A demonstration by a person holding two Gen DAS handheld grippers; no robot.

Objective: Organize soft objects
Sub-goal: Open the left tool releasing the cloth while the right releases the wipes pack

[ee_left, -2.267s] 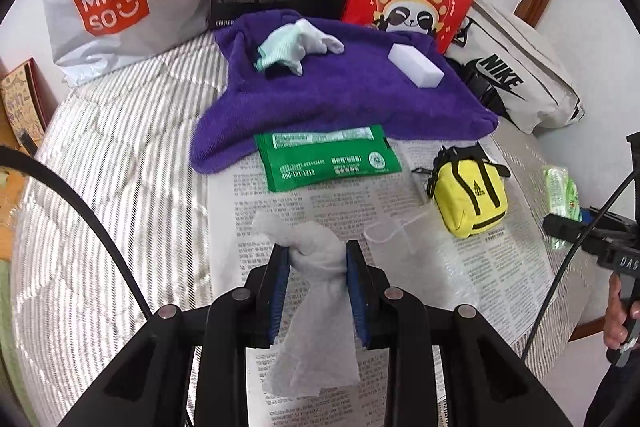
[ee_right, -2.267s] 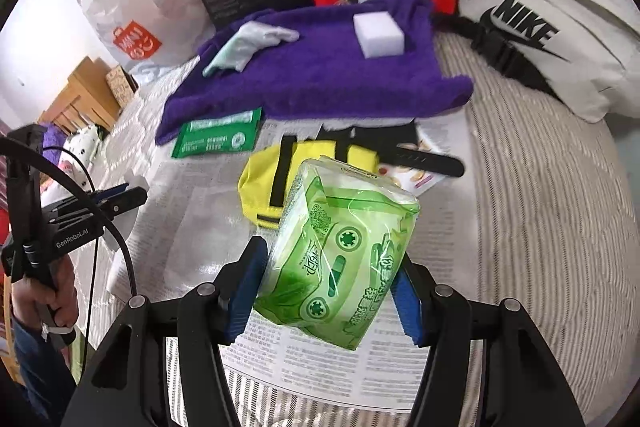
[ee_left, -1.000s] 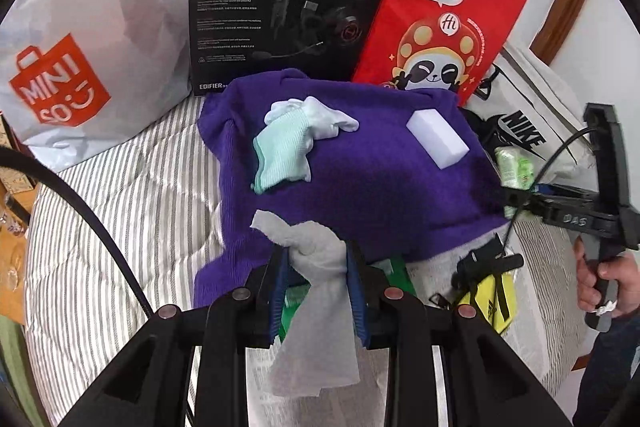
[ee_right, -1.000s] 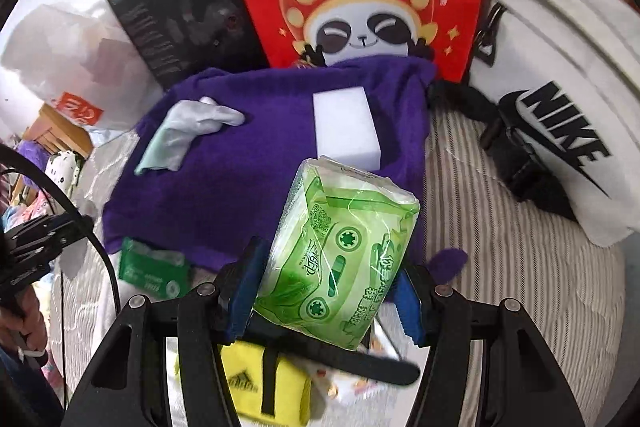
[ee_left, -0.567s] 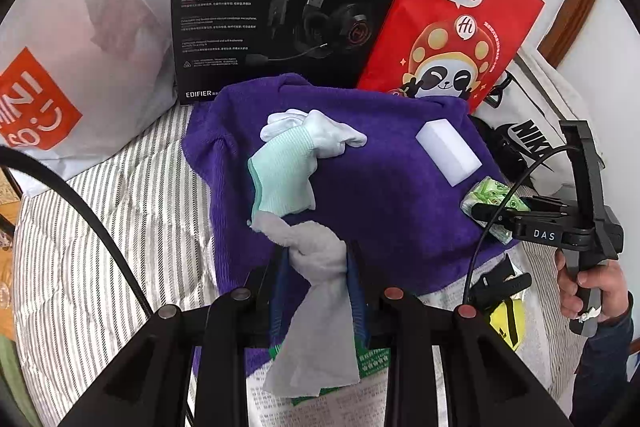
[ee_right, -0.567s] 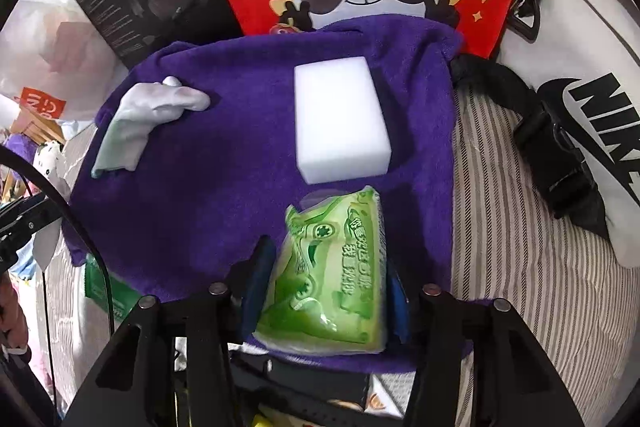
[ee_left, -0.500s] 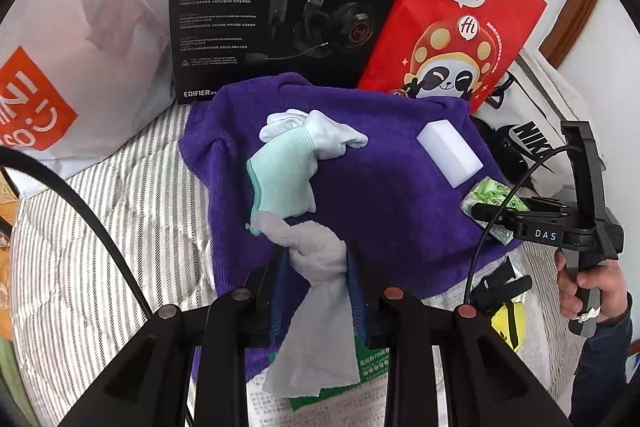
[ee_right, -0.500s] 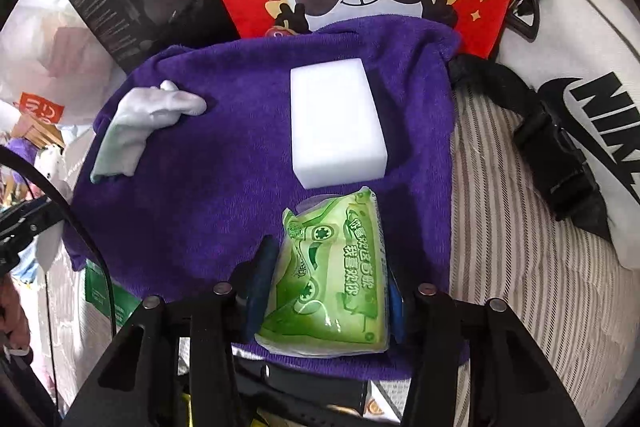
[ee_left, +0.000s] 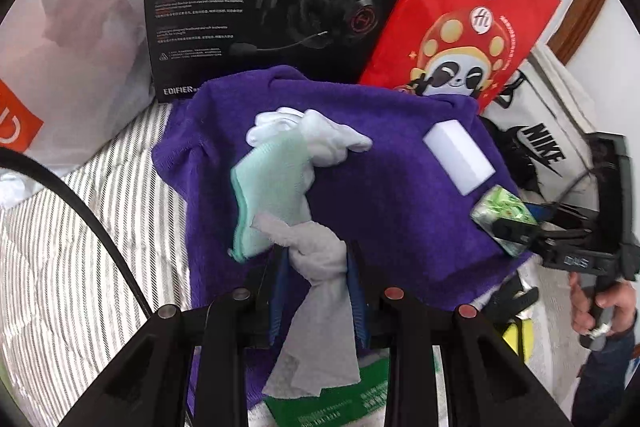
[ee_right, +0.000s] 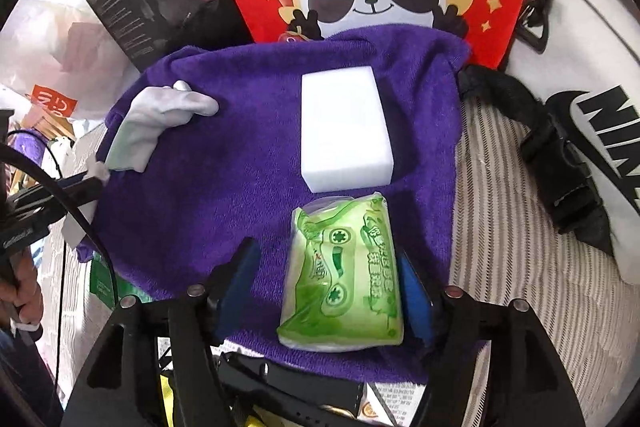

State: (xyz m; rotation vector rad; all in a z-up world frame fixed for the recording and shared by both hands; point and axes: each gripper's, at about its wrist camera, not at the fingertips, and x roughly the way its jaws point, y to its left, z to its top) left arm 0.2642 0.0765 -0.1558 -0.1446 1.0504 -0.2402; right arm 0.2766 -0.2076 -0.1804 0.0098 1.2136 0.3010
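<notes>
tissue pack (ee_right: 344, 275) now lies on purple towel (ee_right: 224, 195); right fingers (ee_right: 240, 271) spread apart

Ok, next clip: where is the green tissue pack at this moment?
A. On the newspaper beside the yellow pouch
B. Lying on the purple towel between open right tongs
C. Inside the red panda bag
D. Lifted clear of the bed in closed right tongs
B: the green tissue pack lies flat on the purple towel, just in front of the white sponge, with the right tongs spread apart and a gap at the left finger.
</notes>
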